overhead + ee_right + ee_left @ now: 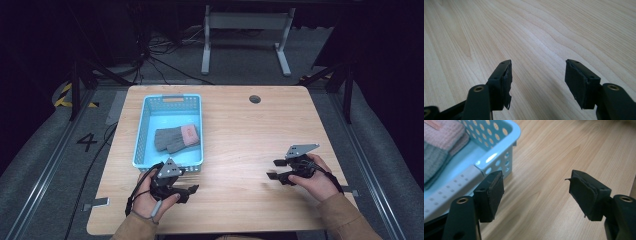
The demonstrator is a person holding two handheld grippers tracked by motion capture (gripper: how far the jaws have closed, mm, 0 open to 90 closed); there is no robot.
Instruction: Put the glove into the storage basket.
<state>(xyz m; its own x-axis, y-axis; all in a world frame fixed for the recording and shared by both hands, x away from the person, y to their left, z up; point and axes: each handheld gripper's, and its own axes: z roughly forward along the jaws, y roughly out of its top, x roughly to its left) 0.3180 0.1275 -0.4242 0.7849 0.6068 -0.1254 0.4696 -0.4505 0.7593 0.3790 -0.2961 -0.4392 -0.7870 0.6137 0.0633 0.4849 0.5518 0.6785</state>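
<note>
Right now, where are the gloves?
In the high view the grey and pink gloves lie inside the blue basket on the table's left half, just beyond the left gripper; the left gripper view shows them at top left.

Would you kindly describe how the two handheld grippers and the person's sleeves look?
Both the left gripper and the right gripper are black, each topped by a grey three-cornered plate. The jaws carry worn black pads with frayed edges and brass-coloured pivots. A dark cable trails from the left one. The sleeves are brown.
</note>
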